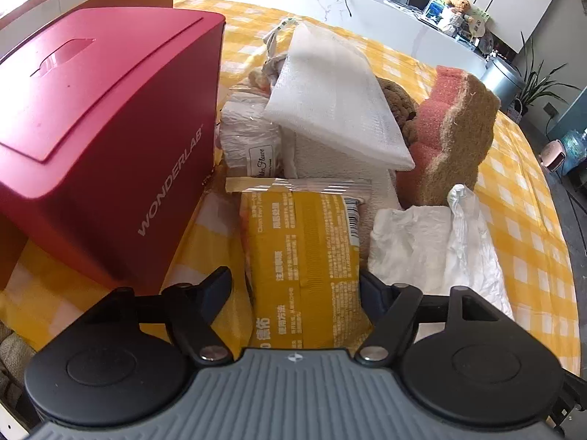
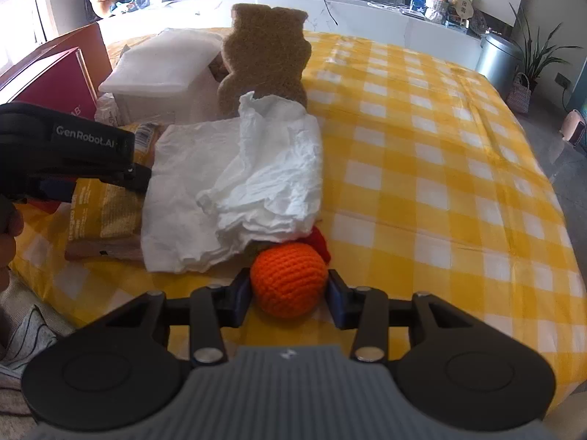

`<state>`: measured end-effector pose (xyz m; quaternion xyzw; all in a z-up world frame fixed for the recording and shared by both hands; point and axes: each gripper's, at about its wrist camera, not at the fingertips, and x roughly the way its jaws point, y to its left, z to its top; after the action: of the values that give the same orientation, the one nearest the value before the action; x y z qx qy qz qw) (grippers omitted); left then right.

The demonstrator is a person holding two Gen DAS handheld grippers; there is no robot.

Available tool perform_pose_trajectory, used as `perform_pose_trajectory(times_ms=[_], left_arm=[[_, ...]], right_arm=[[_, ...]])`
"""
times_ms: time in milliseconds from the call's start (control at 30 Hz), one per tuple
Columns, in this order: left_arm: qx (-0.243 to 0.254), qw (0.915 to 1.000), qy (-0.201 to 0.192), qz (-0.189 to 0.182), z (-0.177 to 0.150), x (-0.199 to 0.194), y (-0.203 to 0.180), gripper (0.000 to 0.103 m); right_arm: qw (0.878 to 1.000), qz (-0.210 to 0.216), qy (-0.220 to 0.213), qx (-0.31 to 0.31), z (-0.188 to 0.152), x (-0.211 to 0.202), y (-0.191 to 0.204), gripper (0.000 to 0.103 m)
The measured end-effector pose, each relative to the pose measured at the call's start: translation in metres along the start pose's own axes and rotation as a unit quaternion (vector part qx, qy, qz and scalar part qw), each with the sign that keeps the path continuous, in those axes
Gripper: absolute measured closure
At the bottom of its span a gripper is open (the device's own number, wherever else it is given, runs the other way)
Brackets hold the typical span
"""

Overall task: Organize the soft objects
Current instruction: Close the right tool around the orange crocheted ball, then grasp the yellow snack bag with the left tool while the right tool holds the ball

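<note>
Currently right gripper (image 2: 290, 289) was clamped on the orange crochet ball (image 2: 289, 278), low over the yellow checked cloth (image 2: 422, 154) beside the white tissue (image 2: 234, 187). Left gripper (image 1: 297, 293) sat spread around the yellow packet (image 1: 304, 256), pads apparently not touching.

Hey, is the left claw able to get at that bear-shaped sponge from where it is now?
Probably not directly. The left claw sits astride the yellow packet, and the white foam sheet and crumpled tissue lie between it and the bear-shaped sponge.
</note>
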<state>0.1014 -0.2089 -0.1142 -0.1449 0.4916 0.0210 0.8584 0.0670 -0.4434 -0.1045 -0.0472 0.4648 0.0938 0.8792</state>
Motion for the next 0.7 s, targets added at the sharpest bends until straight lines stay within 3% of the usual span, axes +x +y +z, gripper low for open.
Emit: perform_pose_trajectory(times_ms=[333, 367, 433, 467, 567, 700], left_arm=[[0.055, 0.9979, 0.012, 0.033, -0.002, 0.009, -0.027, 0.006], [0.056, 0.9978, 0.011, 0.033, -0.002, 0.009, -0.028, 0.007], [0.042, 0.9984, 0.001, 0.039, -0.001, 0.006, -0.025, 0.025], [0.028, 0.9992, -0.008, 0.028, -0.002, 0.003, -0.022, 0.041], [0.010, 0.9998, -0.008, 0.013, 0.000, -0.001, -0.011, 0.045], [0.029, 0.9996, -0.002, -0.007, 0.000, -0.006, -0.003, 0.047]], right_arm=[[1.000, -0.026, 0.000, 0.001, -0.009, -0.010, -0.004, 0.061], [1.000, -0.025, -0.002, 0.003, -0.010, -0.012, -0.004, 0.061], [1.000, -0.024, -0.006, 0.006, -0.010, -0.014, -0.003, 0.061], [1.000, -0.025, -0.007, 0.005, -0.009, -0.016, -0.003, 0.061], [0.999, -0.032, -0.014, 0.005, -0.009, -0.021, -0.003, 0.061], [0.999, -0.042, -0.020, 0.022, -0.009, -0.023, -0.006, 0.061]])
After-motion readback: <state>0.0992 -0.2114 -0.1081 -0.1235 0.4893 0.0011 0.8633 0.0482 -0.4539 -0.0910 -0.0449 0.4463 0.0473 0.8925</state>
